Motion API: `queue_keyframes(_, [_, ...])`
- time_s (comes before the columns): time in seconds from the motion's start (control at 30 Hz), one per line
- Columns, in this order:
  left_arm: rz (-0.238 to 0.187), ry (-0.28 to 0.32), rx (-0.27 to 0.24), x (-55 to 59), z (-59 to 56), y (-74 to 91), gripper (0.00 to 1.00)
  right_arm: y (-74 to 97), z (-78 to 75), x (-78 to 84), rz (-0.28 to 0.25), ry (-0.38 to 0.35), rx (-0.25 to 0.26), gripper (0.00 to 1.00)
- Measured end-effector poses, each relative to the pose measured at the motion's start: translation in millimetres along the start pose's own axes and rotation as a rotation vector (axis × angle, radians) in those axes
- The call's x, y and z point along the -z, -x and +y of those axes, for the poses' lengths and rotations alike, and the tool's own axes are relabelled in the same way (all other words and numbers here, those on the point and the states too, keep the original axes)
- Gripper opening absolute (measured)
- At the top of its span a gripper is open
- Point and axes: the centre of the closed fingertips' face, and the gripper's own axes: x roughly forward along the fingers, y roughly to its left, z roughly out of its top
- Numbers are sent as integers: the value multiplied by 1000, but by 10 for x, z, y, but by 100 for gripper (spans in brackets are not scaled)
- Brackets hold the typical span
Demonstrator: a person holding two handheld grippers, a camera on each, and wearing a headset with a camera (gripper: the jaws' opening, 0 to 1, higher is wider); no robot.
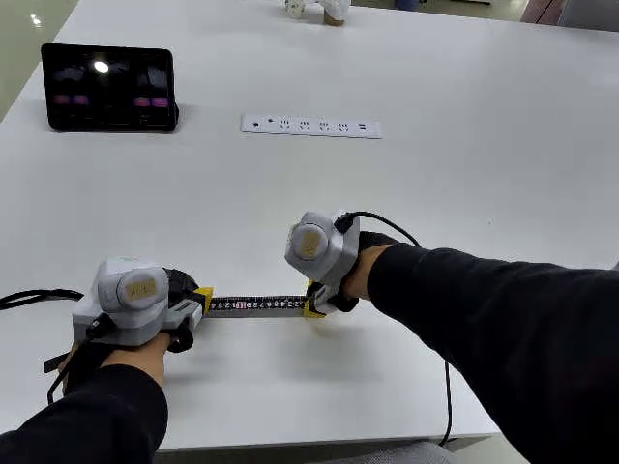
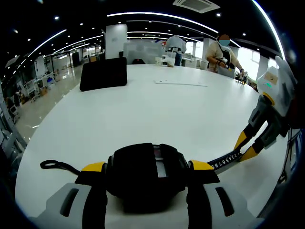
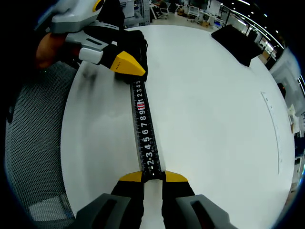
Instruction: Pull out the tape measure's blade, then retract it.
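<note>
My left gripper (image 2: 150, 167) is shut on the black tape measure case (image 2: 147, 169), which rests on the white table (image 1: 406, 193) near its front edge. The case (image 1: 180, 290) shows in the head view between the yellow-tipped fingers of the left gripper (image 1: 193, 302). A short stretch of dark blade (image 1: 256, 305) with white numbers runs right from the case to my right gripper (image 1: 314, 305). In the right gripper view the blade (image 3: 144, 129) leads from the case (image 3: 136, 45) to the right gripper (image 3: 153, 177), which is shut on the blade's end. In the left gripper view the blade (image 2: 228, 160) meets the right gripper (image 2: 248, 145).
A black tablet (image 1: 108, 87) stands at the back left of the table. A white power strip (image 1: 310, 126) lies flat at the back middle. Black cables (image 1: 34, 296) trail off the left gripper and the right gripper's cable (image 1: 447, 387) hangs over the front edge. People stand far behind the table (image 2: 221, 50).
</note>
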Motion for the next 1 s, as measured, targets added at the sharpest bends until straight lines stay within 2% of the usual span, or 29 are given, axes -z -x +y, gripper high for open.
queue_keyframes(1.0, [4,6,4,-2,-1,-5,62,-43,6,-112,-16,9,3,10])
